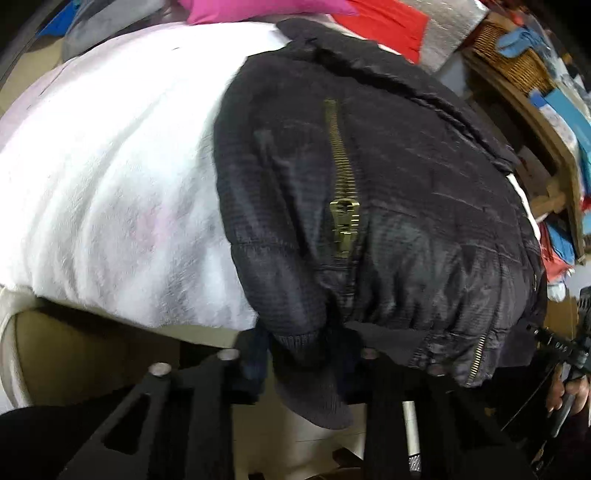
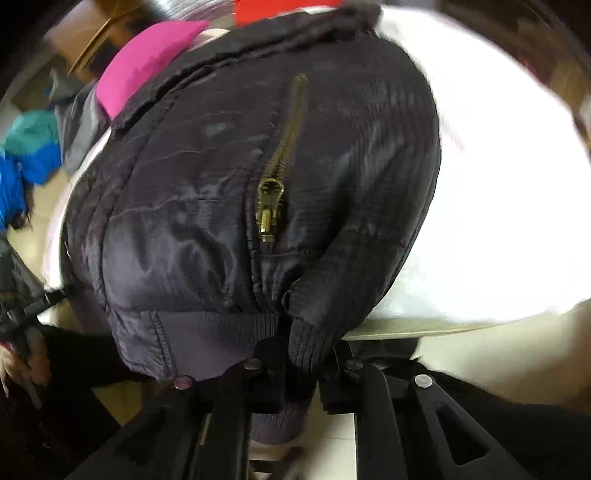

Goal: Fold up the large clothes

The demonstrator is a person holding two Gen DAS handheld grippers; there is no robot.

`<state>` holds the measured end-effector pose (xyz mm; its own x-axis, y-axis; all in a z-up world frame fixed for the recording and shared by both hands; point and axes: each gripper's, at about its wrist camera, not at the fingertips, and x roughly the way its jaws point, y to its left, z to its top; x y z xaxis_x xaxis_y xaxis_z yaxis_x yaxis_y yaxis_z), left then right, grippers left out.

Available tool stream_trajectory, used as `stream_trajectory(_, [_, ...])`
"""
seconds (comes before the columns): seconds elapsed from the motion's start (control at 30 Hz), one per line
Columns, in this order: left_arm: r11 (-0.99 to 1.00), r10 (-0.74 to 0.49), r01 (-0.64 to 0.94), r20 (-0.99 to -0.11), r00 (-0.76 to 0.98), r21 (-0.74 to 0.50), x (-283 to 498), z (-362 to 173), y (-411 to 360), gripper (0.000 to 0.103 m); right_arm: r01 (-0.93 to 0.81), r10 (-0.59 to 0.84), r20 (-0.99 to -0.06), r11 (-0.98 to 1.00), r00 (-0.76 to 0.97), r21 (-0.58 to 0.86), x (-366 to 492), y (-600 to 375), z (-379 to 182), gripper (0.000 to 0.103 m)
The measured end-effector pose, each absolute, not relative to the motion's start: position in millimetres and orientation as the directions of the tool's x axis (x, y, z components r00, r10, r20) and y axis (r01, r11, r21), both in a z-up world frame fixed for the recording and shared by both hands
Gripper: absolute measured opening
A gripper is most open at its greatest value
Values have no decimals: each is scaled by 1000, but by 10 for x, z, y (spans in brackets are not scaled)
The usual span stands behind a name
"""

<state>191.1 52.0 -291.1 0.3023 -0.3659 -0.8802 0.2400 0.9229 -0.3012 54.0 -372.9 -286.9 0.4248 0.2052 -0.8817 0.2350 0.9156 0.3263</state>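
The dark quilted jacket with brass zips (image 1: pixel 369 192) lies on the white fleece-covered table (image 1: pixel 110 177), its hem overhanging the near edge. The left gripper (image 1: pixel 306 365) and right gripper (image 2: pixel 301 363) are each clamped on a ribbed cuff at the hem. Both corners look secured; next, likely lift them together and carry the hem toward the collar.

A black jacket (image 1: pixel 388 177) with a brass-coloured zip (image 1: pixel 343 192) is seen on a white fleece blanket (image 1: pixel 110 184); pink cloth (image 2: pixel 147 62) and red cloth (image 1: pixel 388 26) are seen behind.
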Motion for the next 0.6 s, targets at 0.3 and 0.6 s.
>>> stream_trajectory(0.3, [833,-542,345,-765,348,-433,2022,-2154,510,15,84,183,-704,941,686,327,621,-3893,-1630,9])
stream_trajectory(0.6, [776,-630,397,-621,467,-490,3191,-1094,282,14,133,85,-524,922,847,365,1523,-4190,-928,9])
